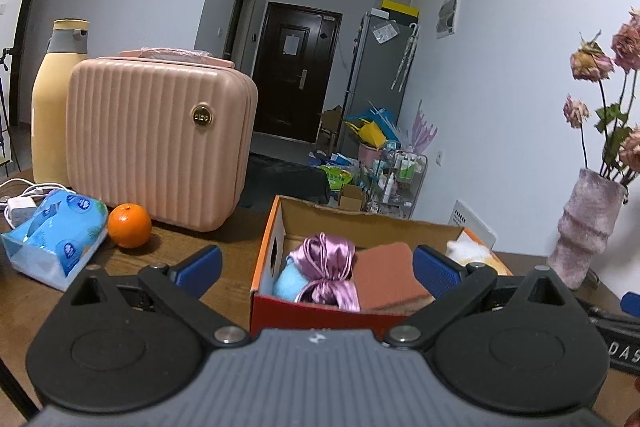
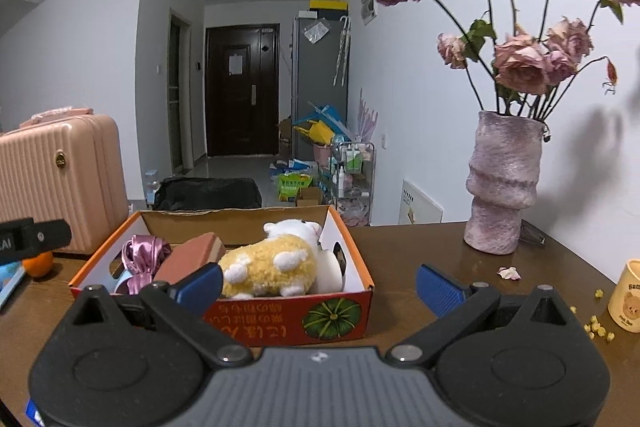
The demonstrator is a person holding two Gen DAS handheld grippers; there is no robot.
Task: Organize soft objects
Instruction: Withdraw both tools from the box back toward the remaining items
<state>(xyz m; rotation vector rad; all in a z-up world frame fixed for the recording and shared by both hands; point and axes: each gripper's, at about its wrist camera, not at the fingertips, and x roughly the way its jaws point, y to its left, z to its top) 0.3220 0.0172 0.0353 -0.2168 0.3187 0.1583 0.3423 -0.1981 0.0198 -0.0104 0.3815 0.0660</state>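
An orange-and-red cardboard box (image 1: 267,247) (image 2: 352,247) sits on the wooden table. Inside lie a purple satin ribbon bundle (image 1: 328,269) (image 2: 142,259) over a light blue soft item (image 1: 290,281), a brown sponge (image 1: 386,275) (image 2: 192,253), and a yellow-and-white plush toy (image 2: 272,261) (image 1: 468,249). My left gripper (image 1: 318,267) is open just in front of the box, nothing between its fingers. My right gripper (image 2: 320,285) is open too, in front of the box's near wall, and holds nothing. A blue tissue pack (image 1: 56,237) lies at the left.
A pink ribbed case (image 1: 160,143) (image 2: 56,179) and a yellow bottle (image 1: 56,95) stand at the back left, with an orange (image 1: 129,225) and a white charger (image 1: 20,207) nearby. A purple vase (image 2: 504,183) (image 1: 588,227) of dried roses stands at the right, with a small yellow cup (image 2: 628,293) beyond.
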